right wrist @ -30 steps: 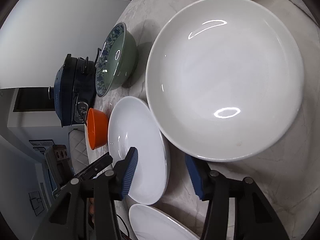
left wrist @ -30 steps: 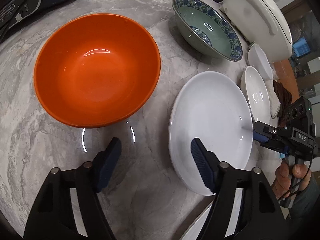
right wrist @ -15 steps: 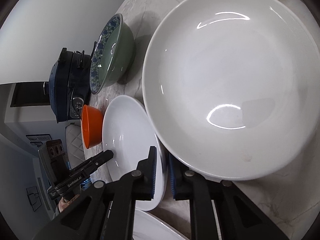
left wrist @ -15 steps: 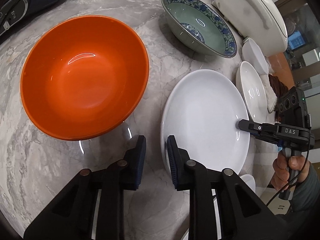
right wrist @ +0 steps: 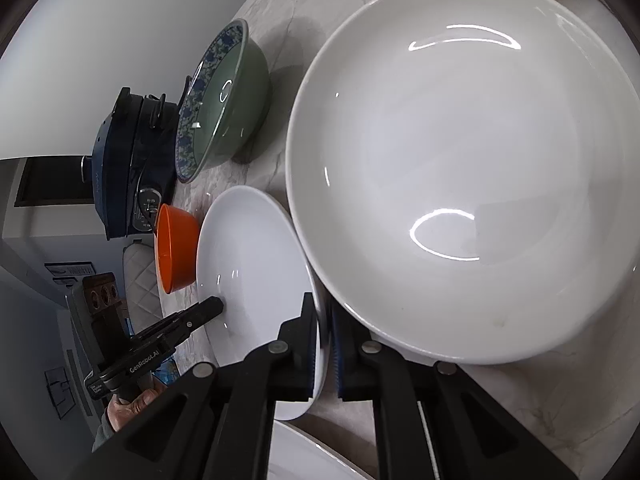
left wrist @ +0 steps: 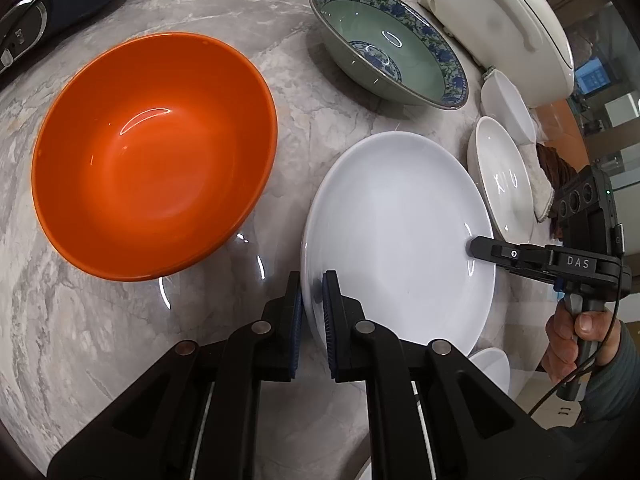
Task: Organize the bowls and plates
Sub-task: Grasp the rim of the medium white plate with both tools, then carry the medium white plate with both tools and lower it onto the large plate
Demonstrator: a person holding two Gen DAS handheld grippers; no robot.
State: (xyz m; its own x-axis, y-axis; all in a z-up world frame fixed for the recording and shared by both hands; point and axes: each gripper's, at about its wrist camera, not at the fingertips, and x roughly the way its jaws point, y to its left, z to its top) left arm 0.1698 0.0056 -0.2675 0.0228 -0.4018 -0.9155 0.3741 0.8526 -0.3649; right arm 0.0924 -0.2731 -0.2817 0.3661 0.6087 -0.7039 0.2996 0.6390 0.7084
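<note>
A white plate [left wrist: 396, 236] lies on the marble table [left wrist: 100, 328] between both grippers. My left gripper [left wrist: 312, 304] is shut on its near rim. My right gripper [right wrist: 322, 328] is shut on the opposite rim of the same plate [right wrist: 248, 256], and shows in the left wrist view [left wrist: 474, 246]. An orange bowl [left wrist: 152, 156] stands to the left of the plate. A green bowl with a blue patterned rim [left wrist: 388, 44] stands behind it. A large white bowl [right wrist: 472, 160] sits beside the plate in the right wrist view.
A white appliance lid [left wrist: 504, 24] is at the back right, with a small white bowl [left wrist: 506, 108] and a white dish [left wrist: 500, 176] below it. A dark appliance [left wrist: 36, 16] stands at the back left. Another white plate [right wrist: 312, 460] lies at the near edge.
Both grippers went from open to shut, each closing on a rim of the white plate. The left gripper moved right onto the plate's edge.
</note>
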